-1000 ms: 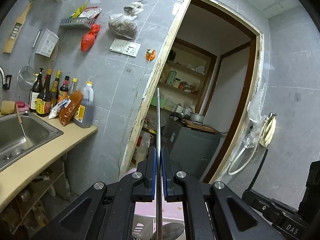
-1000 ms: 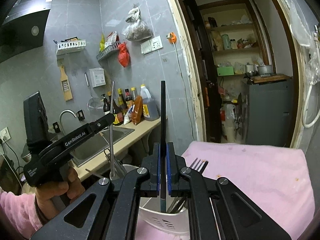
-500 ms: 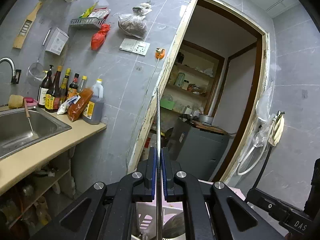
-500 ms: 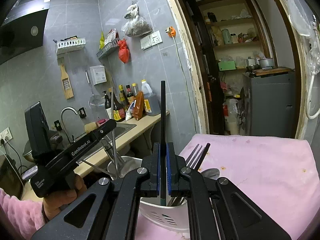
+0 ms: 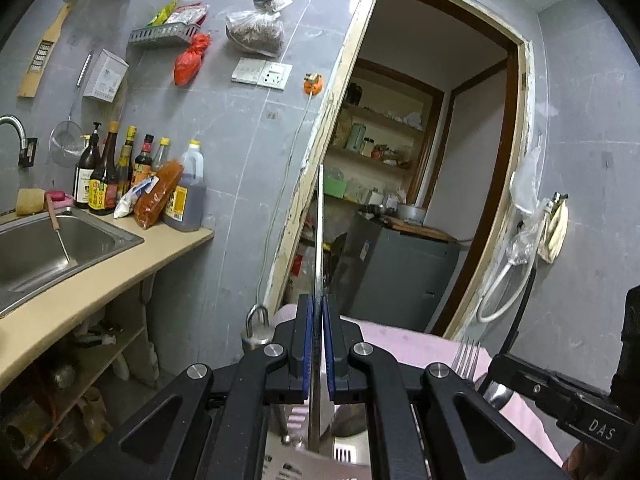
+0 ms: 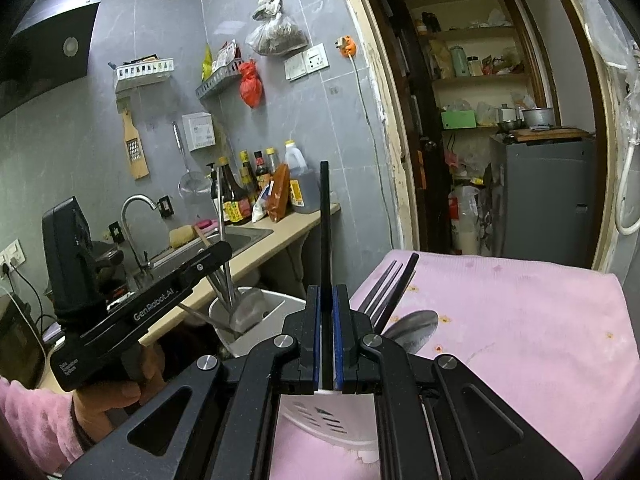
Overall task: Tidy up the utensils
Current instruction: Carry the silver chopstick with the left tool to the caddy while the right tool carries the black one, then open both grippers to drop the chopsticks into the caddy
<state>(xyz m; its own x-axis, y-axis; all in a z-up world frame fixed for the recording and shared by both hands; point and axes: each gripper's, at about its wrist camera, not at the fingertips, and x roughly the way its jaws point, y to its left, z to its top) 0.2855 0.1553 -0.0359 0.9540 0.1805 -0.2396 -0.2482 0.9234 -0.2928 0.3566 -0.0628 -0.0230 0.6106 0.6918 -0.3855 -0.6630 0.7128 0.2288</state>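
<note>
both grippers are matte black, with angular link arms pinned by round silver screws and triangular cut-outs in the outer arms. the left gripper (image 5: 318,344) and the right gripper (image 6: 328,336) each carry blue pads (image 6: 317,332) on the inner faces of their fingers. seen from the side, the left one has a pistol-style handle, a boxy black block on top, and white lettering (genrobot.ai along its body). the hand (image 6: 116,396) on it wears a fuzzy pink sleeve (image 6: 36,424).

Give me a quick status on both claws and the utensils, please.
Left claw shut on steel utensil. Right claw shut on black utensil. Both over white holder; forks inside.
</note>
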